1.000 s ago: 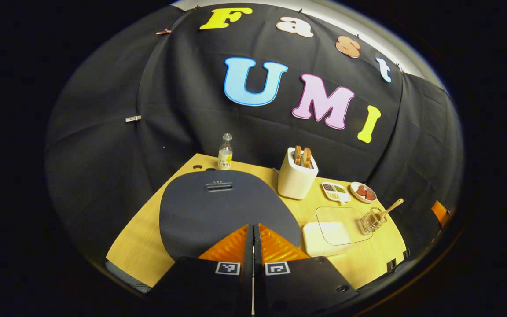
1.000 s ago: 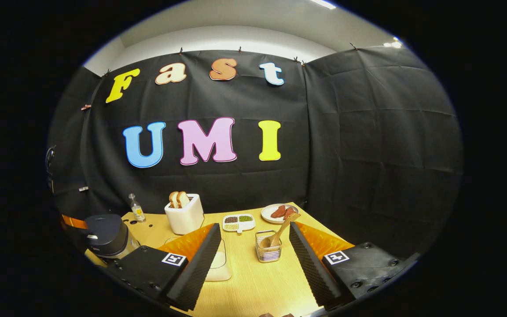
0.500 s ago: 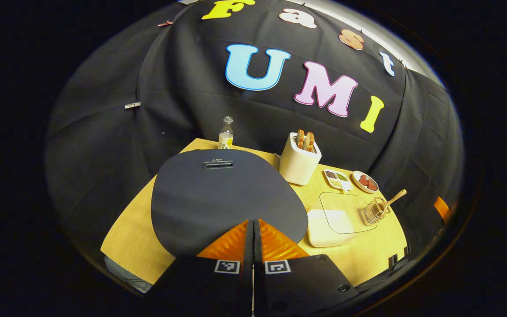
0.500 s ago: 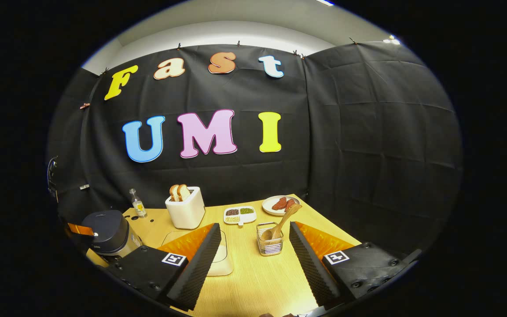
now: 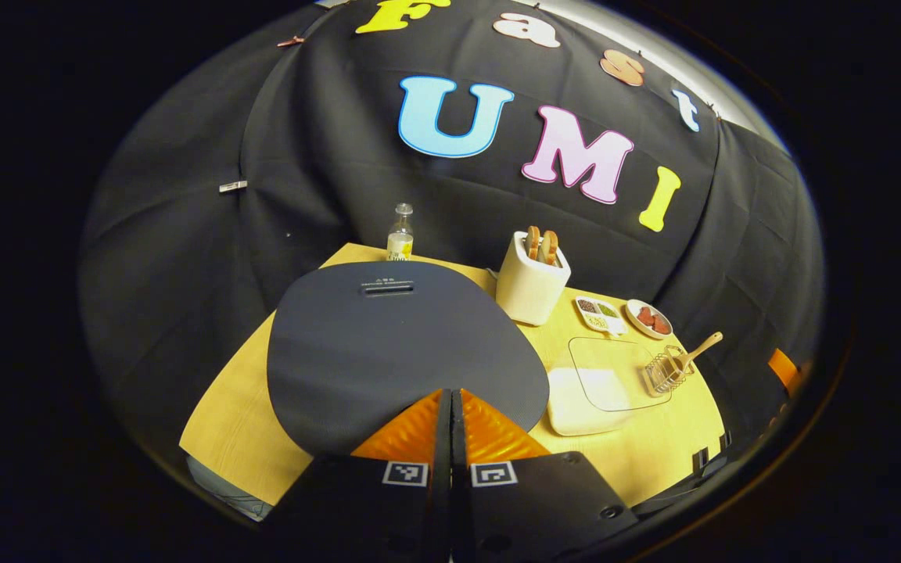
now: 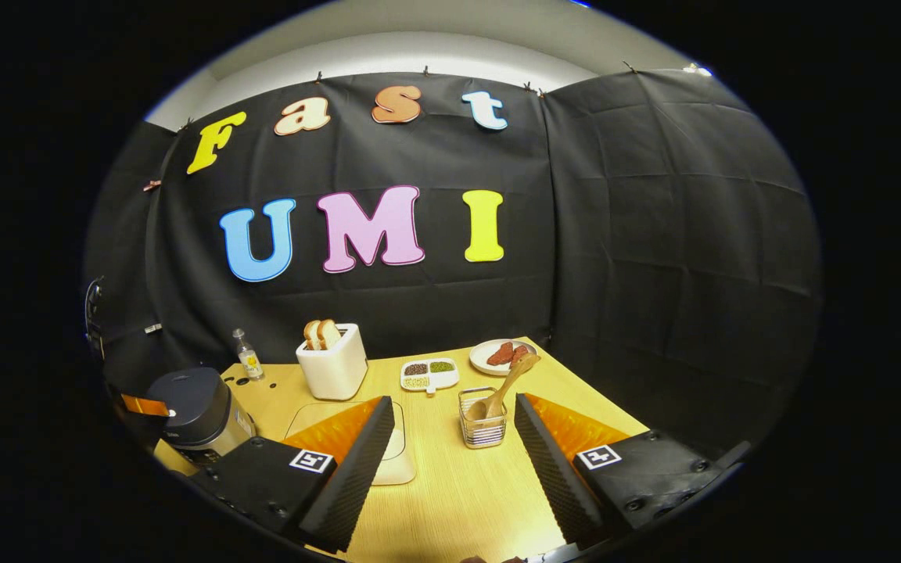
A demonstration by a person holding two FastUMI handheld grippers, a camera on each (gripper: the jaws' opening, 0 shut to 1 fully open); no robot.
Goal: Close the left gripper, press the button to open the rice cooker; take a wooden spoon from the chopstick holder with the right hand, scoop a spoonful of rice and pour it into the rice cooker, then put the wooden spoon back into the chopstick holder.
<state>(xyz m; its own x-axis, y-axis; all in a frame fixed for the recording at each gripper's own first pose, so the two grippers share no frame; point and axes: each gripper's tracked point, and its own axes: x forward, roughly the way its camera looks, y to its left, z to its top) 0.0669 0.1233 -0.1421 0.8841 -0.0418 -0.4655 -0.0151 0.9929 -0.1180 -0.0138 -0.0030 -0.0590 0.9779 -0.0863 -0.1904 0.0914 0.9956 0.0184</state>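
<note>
Two views to go through, left gripper view first. My left hand-held gripper (image 5: 450, 403) has its fingers pressed flat together with nothing between them, sitting right at the near edge of the rice cooker (image 5: 403, 344). Lid looks down, so I'd say we're on step one: pushing the button. I can't actually make out the button from here, so the next move needs a careful press down at that front edge.

Right gripper view: my right hand-held gripper (image 6: 454, 438) is spread wide and holding nothing, hovering over the desk (image 6: 450, 500). The chopstick holder (image 6: 482, 427) stands between and just beyond the fingers, with the wooden spoon (image 6: 507, 386) leaning out of it toward the right. The cooker sits off at far left, shut.
</note>
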